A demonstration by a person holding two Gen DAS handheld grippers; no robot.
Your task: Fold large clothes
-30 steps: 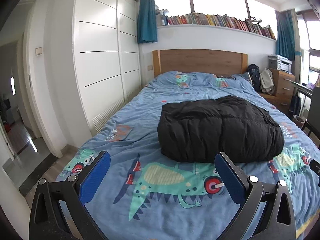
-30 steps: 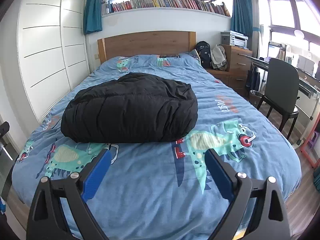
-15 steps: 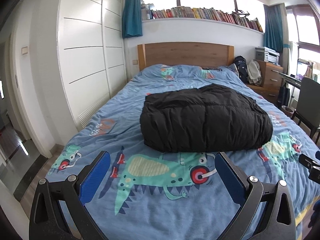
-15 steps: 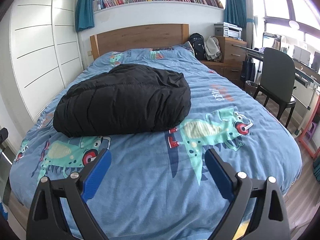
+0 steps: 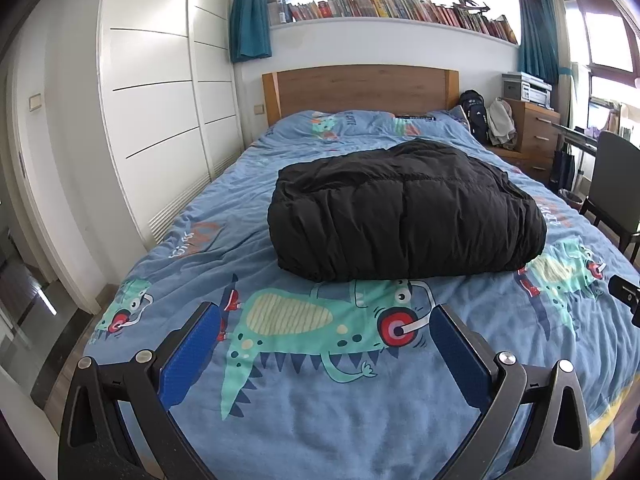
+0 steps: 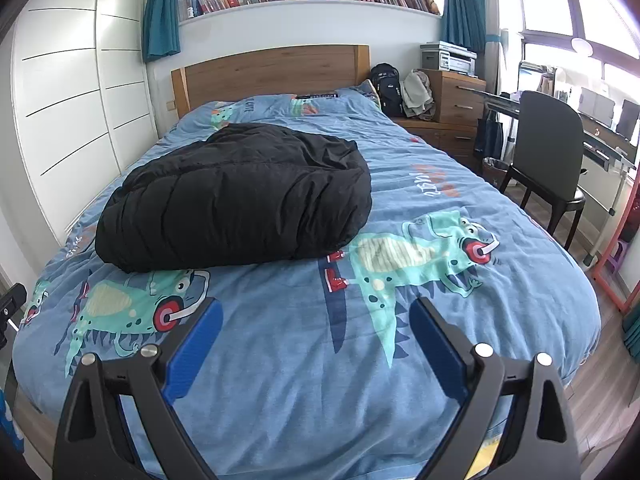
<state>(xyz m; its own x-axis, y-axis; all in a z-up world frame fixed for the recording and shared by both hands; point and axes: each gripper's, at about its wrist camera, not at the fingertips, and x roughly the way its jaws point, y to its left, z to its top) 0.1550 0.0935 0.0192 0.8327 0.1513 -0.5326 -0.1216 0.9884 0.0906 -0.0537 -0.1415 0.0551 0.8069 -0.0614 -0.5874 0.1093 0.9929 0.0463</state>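
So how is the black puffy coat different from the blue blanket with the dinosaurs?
The black coat is plain and puffy, folded into a thick bundle; the blue blanket has cartoon dinosaurs and lies spread flat. The coat covers only the middle, while the blanket covers the whole bed. Both look soft.

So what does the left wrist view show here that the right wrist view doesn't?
Only the left wrist view shows the doorway and the floor beside the wardrobe. Only the right wrist view shows the whole black chair and the desk by the window. Both show the folded black jacket lying on the dinosaur bedspread, the headboard, the bookshelf, and an open, empty gripper.
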